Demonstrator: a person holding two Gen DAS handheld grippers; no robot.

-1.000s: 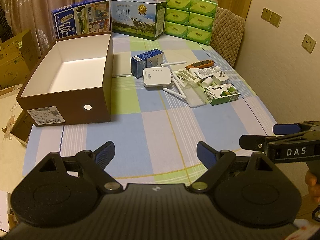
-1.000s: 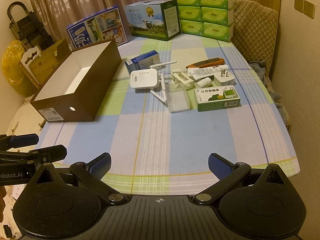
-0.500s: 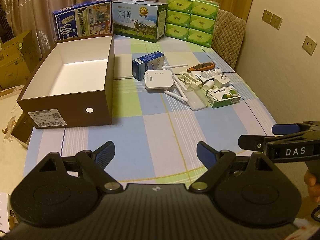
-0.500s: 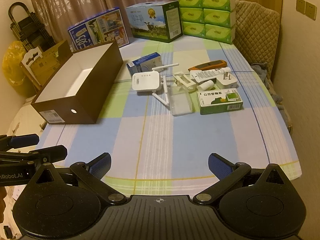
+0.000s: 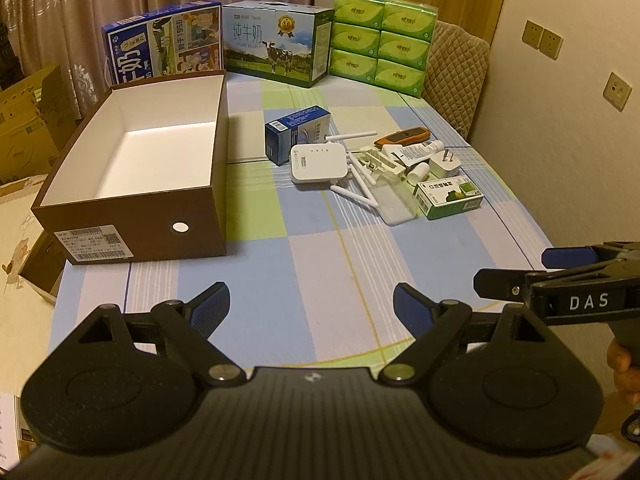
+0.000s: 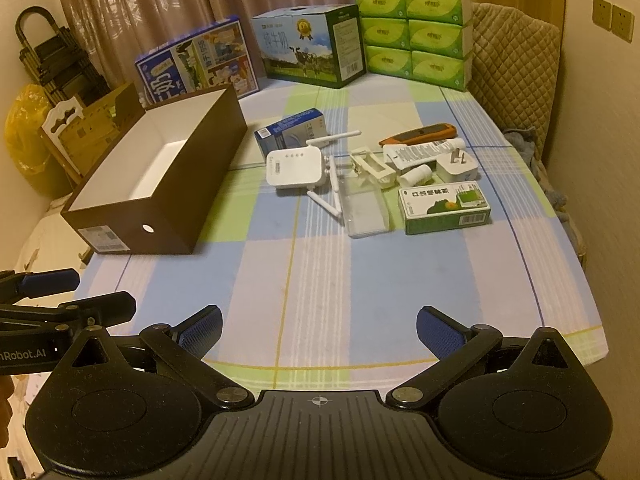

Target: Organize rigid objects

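An empty brown box (image 5: 132, 236) (image 6: 168, 216) with a white inside stands on the left of the table. To its right lies a cluster: a blue carton (image 5: 298, 132) (image 6: 290, 130), a white router with antennas (image 5: 318, 162) (image 6: 294, 168), a clear plastic case (image 5: 396, 200) (image 6: 366, 212), a green-and-white carton (image 5: 450, 196) (image 6: 444, 208), a white plug adapter (image 5: 444, 164) (image 6: 458, 166), a tube (image 6: 424, 150) and an orange tool (image 5: 402, 136) (image 6: 418, 132). My left gripper (image 5: 310, 310) and right gripper (image 6: 318, 328) hover open over the near table edge, both holding nothing.
Two milk cartons (image 5: 276, 54) (image 5: 164, 50) and a stack of green tissue packs (image 5: 382, 46) line the table's far edge. A quilted chair (image 5: 456, 76) stands at the far right by the wall. Cardboard boxes (image 5: 28, 120) sit on the floor at left. The checked tablecloth (image 5: 304, 248) is bare near me.
Both grippers have drawn back slightly and tilted; the objects appear a little farther and lower in view. Nothing on the table has moved. Both stay open.
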